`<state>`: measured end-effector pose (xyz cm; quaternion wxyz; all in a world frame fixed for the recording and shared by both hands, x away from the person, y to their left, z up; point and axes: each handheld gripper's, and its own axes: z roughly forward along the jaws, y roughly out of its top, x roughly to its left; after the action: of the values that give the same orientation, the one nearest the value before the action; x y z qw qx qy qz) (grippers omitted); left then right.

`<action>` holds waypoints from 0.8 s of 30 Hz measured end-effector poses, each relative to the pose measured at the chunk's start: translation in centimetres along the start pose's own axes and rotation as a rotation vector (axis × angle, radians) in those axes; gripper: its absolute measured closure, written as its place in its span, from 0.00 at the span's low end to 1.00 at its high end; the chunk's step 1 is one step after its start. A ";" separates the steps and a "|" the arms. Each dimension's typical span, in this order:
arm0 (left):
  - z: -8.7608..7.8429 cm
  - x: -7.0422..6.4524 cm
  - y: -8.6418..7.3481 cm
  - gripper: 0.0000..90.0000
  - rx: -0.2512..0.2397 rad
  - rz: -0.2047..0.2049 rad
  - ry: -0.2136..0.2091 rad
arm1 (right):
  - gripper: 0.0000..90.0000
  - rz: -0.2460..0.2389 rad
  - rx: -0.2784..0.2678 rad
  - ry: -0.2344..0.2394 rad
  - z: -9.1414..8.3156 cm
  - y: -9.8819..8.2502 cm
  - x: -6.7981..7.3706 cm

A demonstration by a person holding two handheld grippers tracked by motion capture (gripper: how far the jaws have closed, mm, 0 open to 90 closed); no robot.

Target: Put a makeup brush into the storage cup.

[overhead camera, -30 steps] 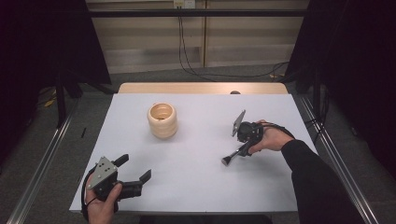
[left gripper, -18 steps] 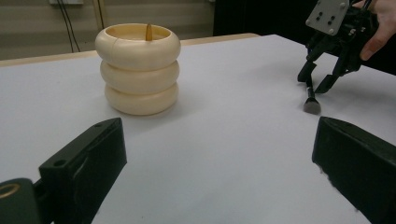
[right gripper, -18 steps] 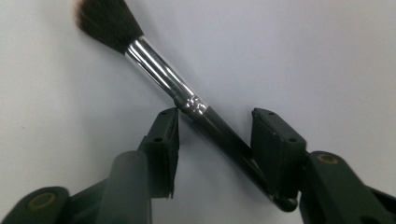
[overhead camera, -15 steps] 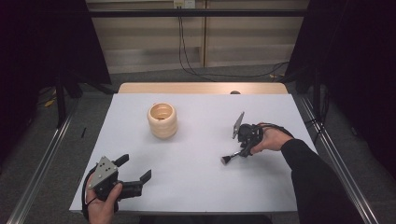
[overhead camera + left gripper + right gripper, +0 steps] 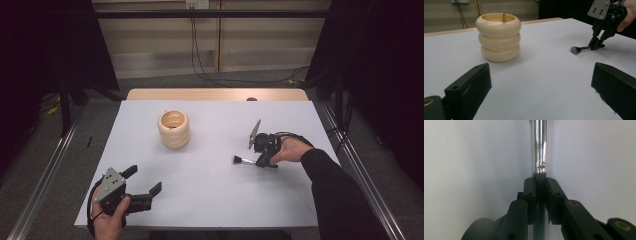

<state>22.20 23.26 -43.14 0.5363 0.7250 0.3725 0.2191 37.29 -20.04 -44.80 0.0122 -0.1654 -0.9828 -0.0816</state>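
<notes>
A small brush [image 5: 243,160] with a dark bristle head and shiny metal ferrule [image 5: 540,147] lies on the white table [image 5: 210,200], right of centre. My right gripper [image 5: 261,162] points down-left at it. Its jaws have just been closing, and its pads now press on the brush's dark handle [image 5: 540,182]. The left gripper view has the brush [image 5: 577,49] and the right gripper [image 5: 596,46] at upper right. My left gripper [image 5: 145,179] rests at the front left, open and with nothing in it [image 5: 541,82]. A cream ringed holder [image 5: 174,129] stands at centre left.
The holder [image 5: 499,36] is a stack of three rounded rings with a thin brownish tip [image 5: 504,17] poking up inside. A wooden strip [image 5: 215,95] runs along the table's far edge. Metal rails flank the table on both sides.
The right gripper's jaws have drawn in on the brush handle. Both hands and the brush have stayed in place.
</notes>
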 end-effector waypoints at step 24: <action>-0.2 0.4 0.0 0.03 -0.017 -0.041 0.008 | 0.89 0.137 -0.087 -0.015 -0.7 -1.0 -0.6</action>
<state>22.30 23.65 -43.14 0.5453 0.7117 0.3877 0.2140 37.51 -21.25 -44.32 0.0033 -0.2332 -0.9648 -0.1219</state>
